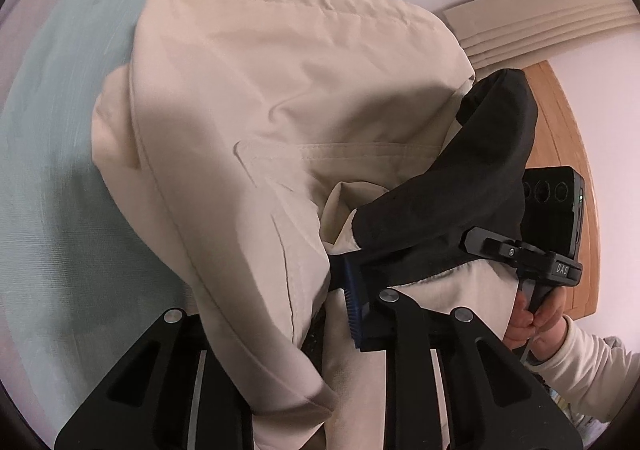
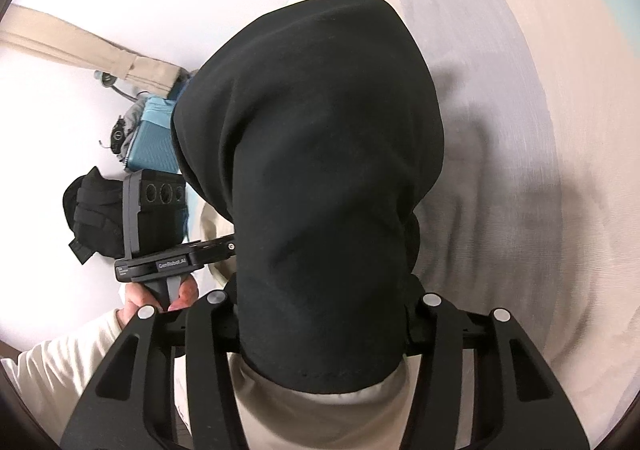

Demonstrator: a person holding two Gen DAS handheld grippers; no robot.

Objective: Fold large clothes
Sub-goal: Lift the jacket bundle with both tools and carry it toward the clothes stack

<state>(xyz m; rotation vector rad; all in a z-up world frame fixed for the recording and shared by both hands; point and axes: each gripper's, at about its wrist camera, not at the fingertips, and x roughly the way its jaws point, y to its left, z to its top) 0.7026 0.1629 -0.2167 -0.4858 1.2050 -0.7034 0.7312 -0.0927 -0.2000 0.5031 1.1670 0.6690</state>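
Here the garment (image 1: pixel 280 110), a large cream jacket with a black panel (image 2: pixel 320 154), hangs draped from both tongs over a pale bed sheet (image 1: pixel 48 154), so that it lies directly ahead of and below each tool rather than to either side.

Left view: the left tongs (image 1: pixel 320 314) are pinched on a bunched cream fold, with only one blue-ribbed pad (image 1: pixel 354 310) showing beside the cloth. The cream body runs away from the jaws toward the far hem, its long axis pointing forward along the fingers. At the right edge the right tongs (image 1: pixel 520 250) appear, held by a hand (image 1: pixel 536 324) in a cream sleeve, clamped on the black panel.

Right view: the right tongs (image 2: pixel 320 330) hold a thick black fold that fills the gap between the jaws, their pads hidden by it. The left tongs (image 2: pixel 176 254) sit just beside, to the left.

The two grips lie close together along one edge, neither hand clearly nearer the free hem. The coming move, judged from this, depends on carrying that shared edge forward over the hanging length. A wooden bed frame (image 1: pixel 560 138) borders the sheet on the right.
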